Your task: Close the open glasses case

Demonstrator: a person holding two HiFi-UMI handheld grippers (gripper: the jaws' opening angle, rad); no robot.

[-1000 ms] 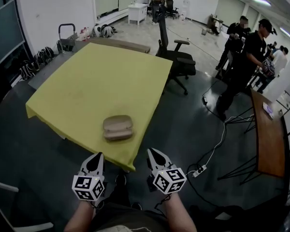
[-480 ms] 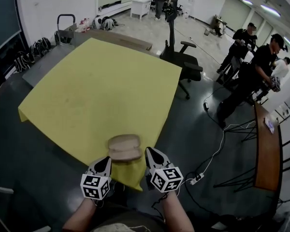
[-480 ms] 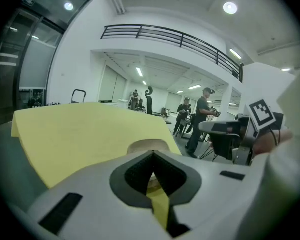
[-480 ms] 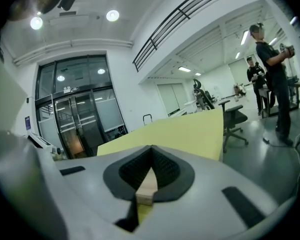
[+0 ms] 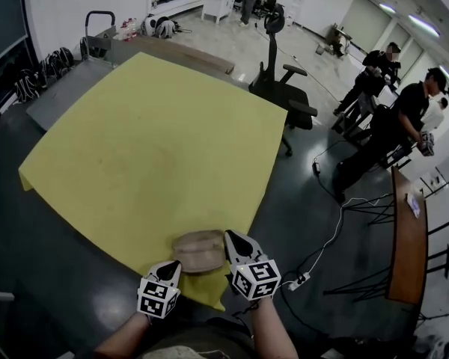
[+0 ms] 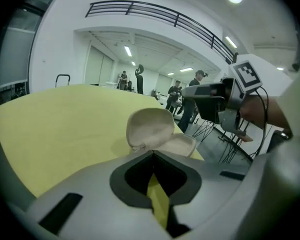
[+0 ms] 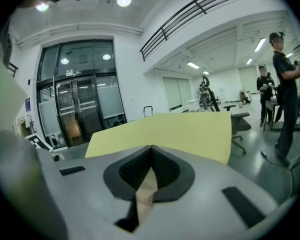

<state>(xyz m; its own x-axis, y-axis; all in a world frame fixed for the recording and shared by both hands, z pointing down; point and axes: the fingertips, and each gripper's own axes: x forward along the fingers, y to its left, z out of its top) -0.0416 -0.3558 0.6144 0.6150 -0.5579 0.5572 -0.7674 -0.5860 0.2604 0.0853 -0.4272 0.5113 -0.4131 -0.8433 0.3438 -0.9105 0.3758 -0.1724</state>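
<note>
Left gripper [image 5: 173, 265] and right gripper [image 5: 230, 235] now flank the partly covered glasses case [image 5: 195, 250].

in the head view, the right end of the glasses case [image 5: 197, 250], at the near edge of the yellow table [image 5: 150, 148], meets the right gripper [image 5: 232, 235]; contact cannot be told. the left gripper [image 5: 173, 265] covers part of that near edge. the forearms [image 5: 273, 335] are cut off by the bottom edge. in the left gripper view, the case's near part is hidden behind the gripper body. in the right gripper view, only a tan strip shows through the jaw slot. dark items [image 5: 41, 73] beyond the table's far left corner are too small to identify.
</note>
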